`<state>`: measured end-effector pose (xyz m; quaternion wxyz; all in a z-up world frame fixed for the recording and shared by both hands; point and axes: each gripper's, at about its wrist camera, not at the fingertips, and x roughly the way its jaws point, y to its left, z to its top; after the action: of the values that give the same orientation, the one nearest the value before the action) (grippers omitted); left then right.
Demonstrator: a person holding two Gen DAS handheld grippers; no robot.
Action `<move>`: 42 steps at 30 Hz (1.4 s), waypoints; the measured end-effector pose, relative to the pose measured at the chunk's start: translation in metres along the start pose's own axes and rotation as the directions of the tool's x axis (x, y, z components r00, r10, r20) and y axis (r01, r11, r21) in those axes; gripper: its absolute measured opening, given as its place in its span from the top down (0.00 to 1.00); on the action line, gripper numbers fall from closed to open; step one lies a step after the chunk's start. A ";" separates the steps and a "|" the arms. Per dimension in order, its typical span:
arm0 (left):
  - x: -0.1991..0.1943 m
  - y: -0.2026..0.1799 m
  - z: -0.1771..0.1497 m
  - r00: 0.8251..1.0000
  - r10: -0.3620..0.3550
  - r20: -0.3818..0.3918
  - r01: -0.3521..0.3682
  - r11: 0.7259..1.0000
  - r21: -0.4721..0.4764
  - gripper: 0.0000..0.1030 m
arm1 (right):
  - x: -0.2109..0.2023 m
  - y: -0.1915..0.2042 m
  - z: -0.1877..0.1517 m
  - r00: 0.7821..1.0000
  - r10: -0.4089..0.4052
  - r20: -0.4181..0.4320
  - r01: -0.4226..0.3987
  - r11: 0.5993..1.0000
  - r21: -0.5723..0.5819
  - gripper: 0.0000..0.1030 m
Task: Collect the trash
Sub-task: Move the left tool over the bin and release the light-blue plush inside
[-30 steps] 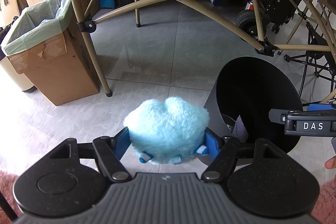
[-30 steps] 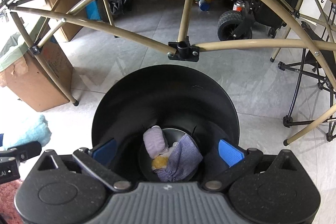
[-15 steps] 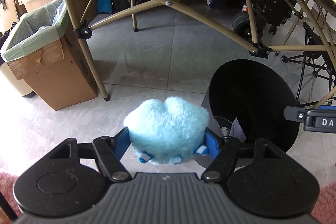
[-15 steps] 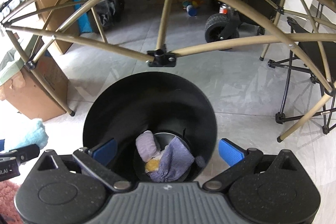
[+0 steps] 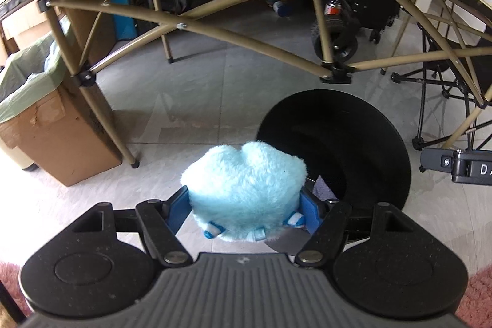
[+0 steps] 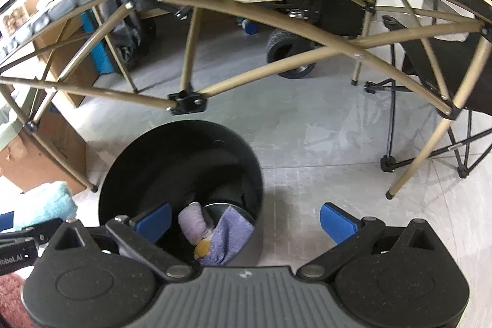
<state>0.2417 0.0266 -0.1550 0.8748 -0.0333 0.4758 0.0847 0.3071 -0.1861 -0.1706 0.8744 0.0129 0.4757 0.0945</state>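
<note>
The left gripper [image 5: 246, 209] pinches a fluffy light-blue plush [image 5: 246, 189] between its blue pads, with the black bin [image 5: 353, 143] just ahead to its right. The right gripper [image 6: 246, 220] hangs spread and empty over that bin, with purple cloths [image 6: 224, 239] below its left finger.

We find a fluffy light-blue plush item [image 5: 246, 189] clamped between our left fingers [image 5: 309, 212]. The black bin [image 6: 181, 174], upright beyond our right fingers [image 6: 336, 223], holds purple cloths [image 6: 227, 239].
</note>
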 end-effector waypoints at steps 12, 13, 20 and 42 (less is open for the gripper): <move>0.010 -0.040 0.004 0.999 -0.033 -0.036 0.035 0.997 0.070 0.30 | -0.011 -0.048 -0.007 0.999 -0.036 0.026 0.033 0.993 0.112 0.00; 0.011 -0.043 0.005 0.999 -0.037 -0.041 0.039 0.997 0.073 0.30 | -0.012 -0.051 -0.007 0.999 -0.038 0.027 0.035 0.992 0.121 0.00; 0.020 -0.061 0.008 0.996 -0.049 -0.070 0.055 0.994 0.094 0.30 | -0.015 -0.071 -0.009 0.999 -0.039 0.038 0.031 0.983 0.178 0.00; 0.058 -0.103 0.033 0.985 -0.079 -0.153 0.092 0.993 0.075 0.30 | -0.012 -0.098 -0.013 0.998 -0.052 0.034 0.038 0.944 0.328 0.00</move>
<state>0.3182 -0.0634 -0.1879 0.8402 -0.0240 0.5412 0.0246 0.3042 -0.2850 -0.1786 0.8720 0.1486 0.4664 -0.0060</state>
